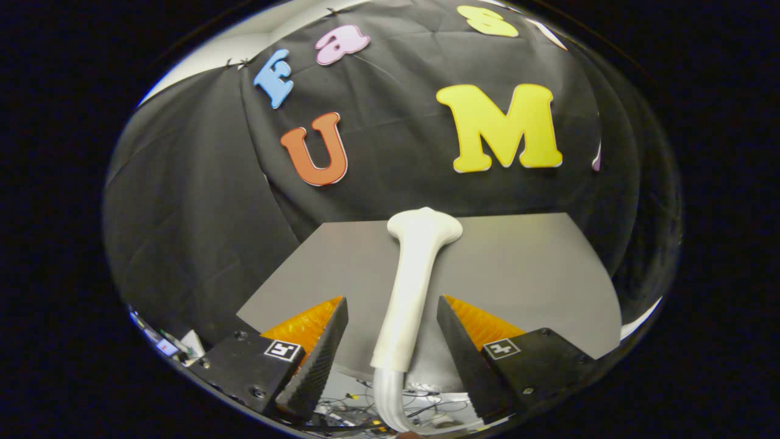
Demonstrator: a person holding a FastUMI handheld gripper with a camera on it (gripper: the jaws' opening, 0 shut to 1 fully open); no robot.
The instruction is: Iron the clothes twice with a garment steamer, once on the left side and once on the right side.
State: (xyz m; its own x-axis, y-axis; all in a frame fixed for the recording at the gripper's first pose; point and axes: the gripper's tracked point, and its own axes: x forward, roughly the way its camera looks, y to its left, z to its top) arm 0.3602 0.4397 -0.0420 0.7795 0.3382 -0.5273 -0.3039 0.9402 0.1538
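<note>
white plastic garment steamer wand (409, 286), long and slim, flaring to a rounded head at the far end, with a pale ribbed hose (390, 396) leaving its near end. lies lengthwise on the grey flat tabletop (524, 268), head close to the far edge by the black cloth wall (201, 201), handle end hanging over the near edge. sits between the two fingers of the gripper (393, 311), handle in the gap with clear space on either side. fingers spread apart, touching nothing, nothing grasped. looks clean, smooth, matte, slightly curved along its length; probably light but tugged by the hose.

step in hand, by judgement: the pickup of the steamer, before any ironing pass. neither the left nor the right stroke looks begun. no garment to be made out here.

next move calls for easing forward a little, centring the handle between the pads, clenching on the slim shaft below the head, then lifting without snagging the hose on the near edge. beneath that edge, a tangle of cables (365, 414).
</note>
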